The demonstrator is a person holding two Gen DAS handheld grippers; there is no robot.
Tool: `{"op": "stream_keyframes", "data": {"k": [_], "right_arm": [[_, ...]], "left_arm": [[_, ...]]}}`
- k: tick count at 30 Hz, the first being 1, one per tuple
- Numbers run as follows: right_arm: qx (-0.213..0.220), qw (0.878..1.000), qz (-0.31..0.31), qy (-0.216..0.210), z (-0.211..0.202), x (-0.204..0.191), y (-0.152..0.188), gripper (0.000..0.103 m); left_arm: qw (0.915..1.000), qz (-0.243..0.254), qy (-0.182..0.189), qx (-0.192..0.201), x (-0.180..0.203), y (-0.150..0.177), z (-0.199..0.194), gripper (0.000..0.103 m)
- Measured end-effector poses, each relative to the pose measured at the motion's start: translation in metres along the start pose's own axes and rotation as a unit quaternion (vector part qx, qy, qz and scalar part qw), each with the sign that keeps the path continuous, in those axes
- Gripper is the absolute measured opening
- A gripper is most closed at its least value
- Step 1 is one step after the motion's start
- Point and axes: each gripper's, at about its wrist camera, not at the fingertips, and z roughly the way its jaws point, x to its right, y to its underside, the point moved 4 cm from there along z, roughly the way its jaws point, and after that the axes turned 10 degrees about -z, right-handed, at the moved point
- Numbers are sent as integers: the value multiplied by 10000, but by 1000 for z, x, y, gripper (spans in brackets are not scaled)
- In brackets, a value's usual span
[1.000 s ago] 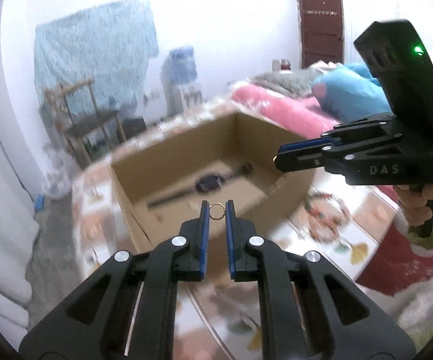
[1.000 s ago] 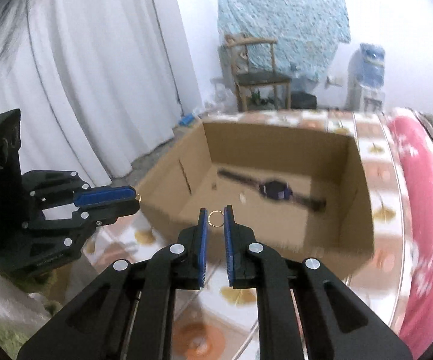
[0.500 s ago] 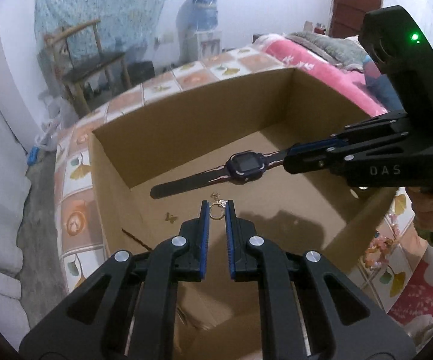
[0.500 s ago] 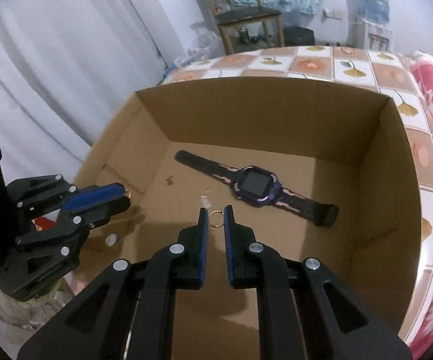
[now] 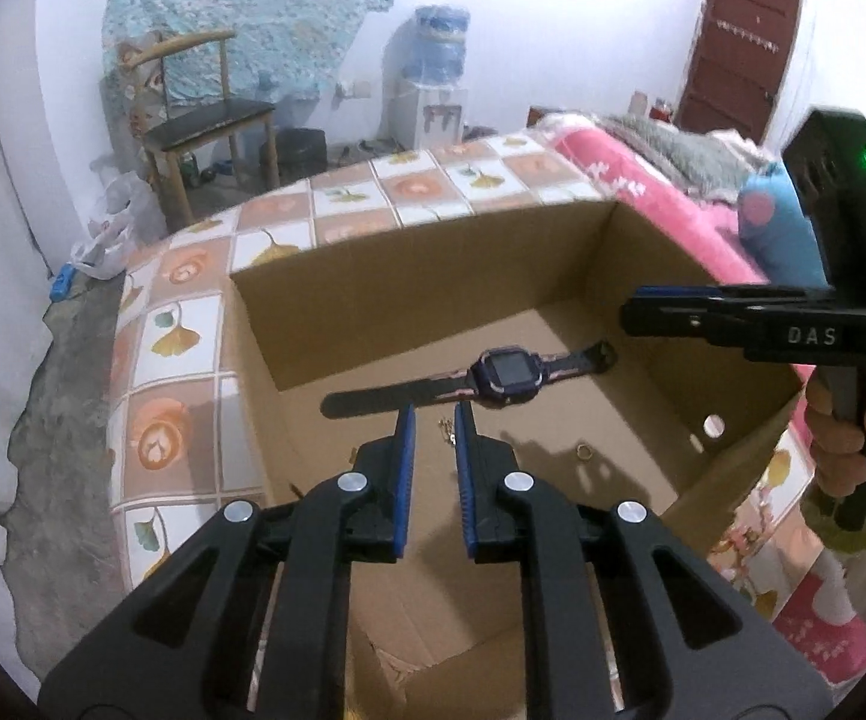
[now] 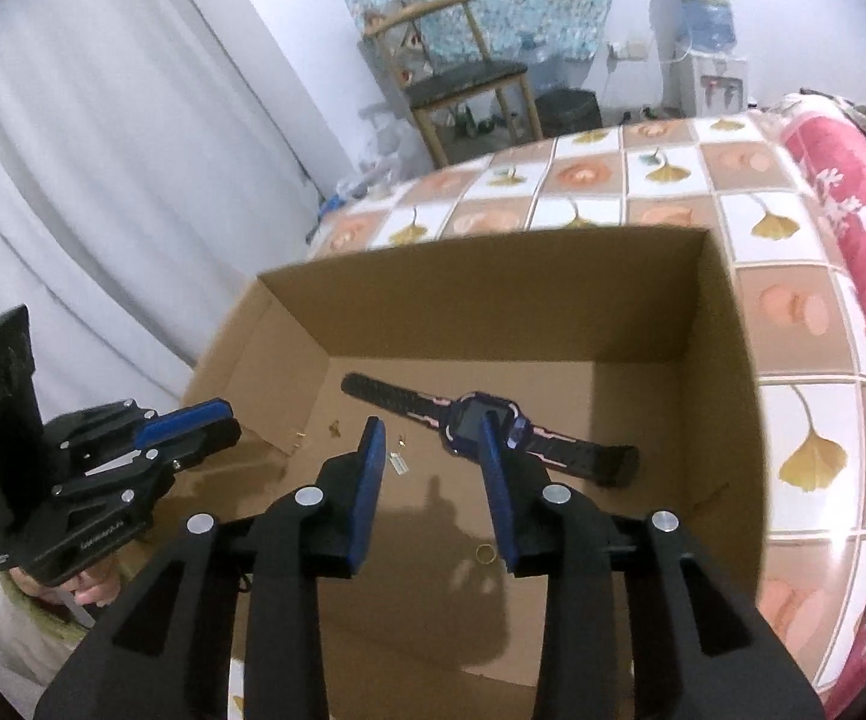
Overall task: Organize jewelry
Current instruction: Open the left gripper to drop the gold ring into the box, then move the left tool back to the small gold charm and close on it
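Observation:
An open cardboard box sits on a tiled-pattern cover. On its floor lie a dark purple smartwatch, a gold ring and small gold pieces. My right gripper hangs over the box, its jaws opening wide, nothing between them; the ring lies below them. My left gripper is over the box's left part, jaws opening slightly. No ring shows between its pads; a tiny gold piece is seen through the gap.
A pink blanket and a blue plush toy lie right of the box. White curtains hang on the left. A wooden chair and a water dispenser stand by the far wall.
Both grippers came in over the box. The right jaws spread and its gold ring now lies on the box floor. The ring is gone from the left gripper's fingertips.

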Motion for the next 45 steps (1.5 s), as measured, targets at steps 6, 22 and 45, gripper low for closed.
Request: {"op": "stream_keyframes", "data": {"k": [6, 22, 45], "right_arm": [[685, 9976, 44, 10, -57, -5, 10, 42], [-51, 9994, 27, -334, -68, -48, 141, 47], [-556, 9964, 629, -102, -21, -28, 176, 47]], "left_arm": [[9989, 115, -54, 457, 2, 7, -45, 30], [9962, 456, 730, -121, 32, 117, -80, 67], [9892, 1016, 468, -945, 76, 159, 32, 15]]}}
